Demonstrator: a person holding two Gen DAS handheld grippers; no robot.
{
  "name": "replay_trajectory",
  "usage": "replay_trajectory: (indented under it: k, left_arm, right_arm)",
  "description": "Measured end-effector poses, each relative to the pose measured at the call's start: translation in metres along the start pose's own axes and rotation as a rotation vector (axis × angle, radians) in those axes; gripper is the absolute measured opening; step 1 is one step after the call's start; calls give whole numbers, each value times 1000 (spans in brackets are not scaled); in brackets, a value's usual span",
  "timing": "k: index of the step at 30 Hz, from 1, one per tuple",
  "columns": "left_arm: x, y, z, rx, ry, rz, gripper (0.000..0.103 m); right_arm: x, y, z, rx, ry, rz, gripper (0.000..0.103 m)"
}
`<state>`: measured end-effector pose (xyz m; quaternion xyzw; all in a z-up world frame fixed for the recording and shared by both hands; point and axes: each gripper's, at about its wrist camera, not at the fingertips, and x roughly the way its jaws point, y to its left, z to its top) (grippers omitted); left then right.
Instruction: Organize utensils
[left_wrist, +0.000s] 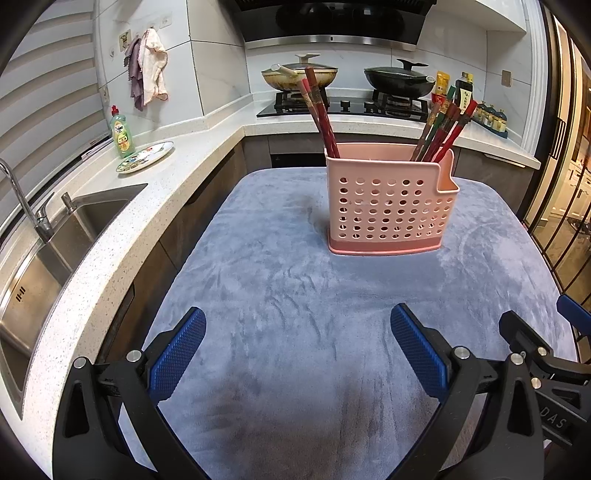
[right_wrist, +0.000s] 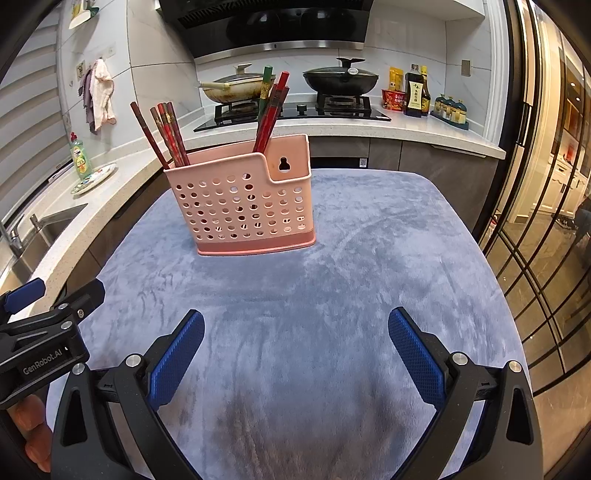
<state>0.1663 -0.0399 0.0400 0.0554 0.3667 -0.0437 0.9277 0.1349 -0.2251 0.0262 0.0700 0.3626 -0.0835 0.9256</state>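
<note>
A pink perforated utensil holder (left_wrist: 391, 201) (right_wrist: 245, 206) stands upright on the blue-grey cloth (left_wrist: 295, 295) (right_wrist: 332, 280). Red and dark chopsticks (left_wrist: 321, 114) (right_wrist: 168, 134) lean out of its left end. Another bunch, with a green one among them, (left_wrist: 445, 125) (right_wrist: 271, 107) sticks out of its right end. My left gripper (left_wrist: 297, 325) is open above the near part of the cloth, with nothing between its blue pads. My right gripper (right_wrist: 295, 326) is open too and holds nothing. Both sit well short of the holder.
A speckled counter with a steel sink (left_wrist: 55, 251) and tap runs along the left. On it stand a green soap bottle (left_wrist: 122, 133) and a painted plate (left_wrist: 146, 157). Behind, a hob carries two lidded pans (left_wrist: 299, 75) (left_wrist: 399, 79). Glass doors (right_wrist: 546, 221) close the right side.
</note>
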Motion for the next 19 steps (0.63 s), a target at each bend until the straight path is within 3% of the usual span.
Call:
replay_trajectory:
  k: [19]
  left_arm:
    - [0, 0, 4, 11, -13, -20, 96]
  right_arm:
    - [0, 3, 4, -9, -4, -9, 96]
